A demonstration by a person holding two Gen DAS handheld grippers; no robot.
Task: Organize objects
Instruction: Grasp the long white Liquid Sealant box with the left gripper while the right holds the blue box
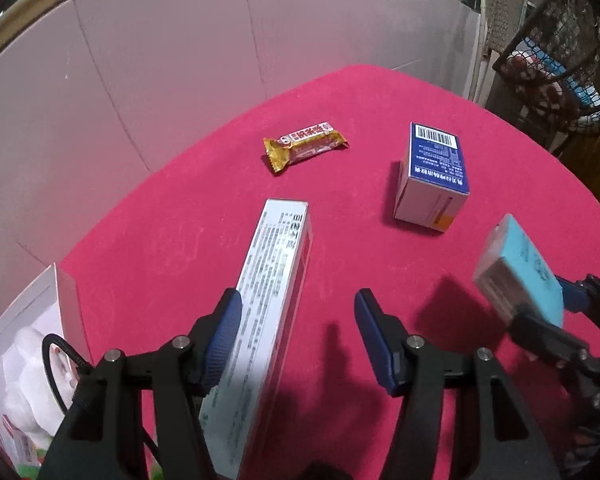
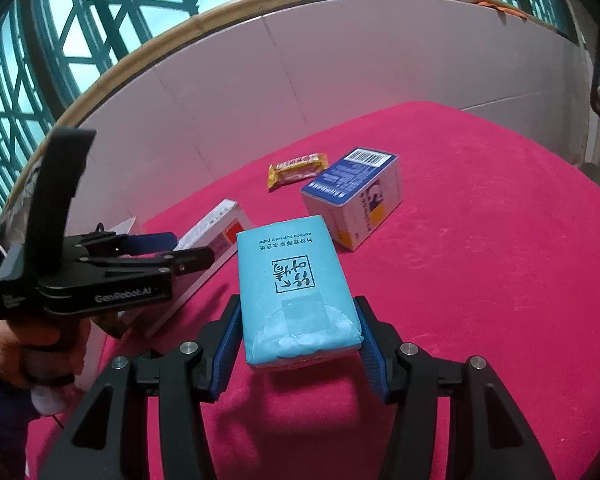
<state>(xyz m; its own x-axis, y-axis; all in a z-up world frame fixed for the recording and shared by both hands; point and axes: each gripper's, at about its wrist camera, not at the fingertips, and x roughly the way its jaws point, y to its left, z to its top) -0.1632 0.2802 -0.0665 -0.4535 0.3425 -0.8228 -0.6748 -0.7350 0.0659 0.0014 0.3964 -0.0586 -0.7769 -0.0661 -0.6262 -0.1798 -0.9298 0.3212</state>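
Both cams ride on the handheld grippers, looking forward along the fingers and tilted down at the red tablecloth [image 1: 380, 264] from close up. The left one looks down more steeply, so it's mostly table with the white wall panels [image 1: 140, 80] behind. The right one sits flatter and catches the green lattice window [image 2: 80, 20] too. Both views share the snack bar [image 1: 304, 144], the blue box [image 1: 436, 168], the long silver box [image 1: 272, 280] and the tissue pack [image 2: 296, 284].
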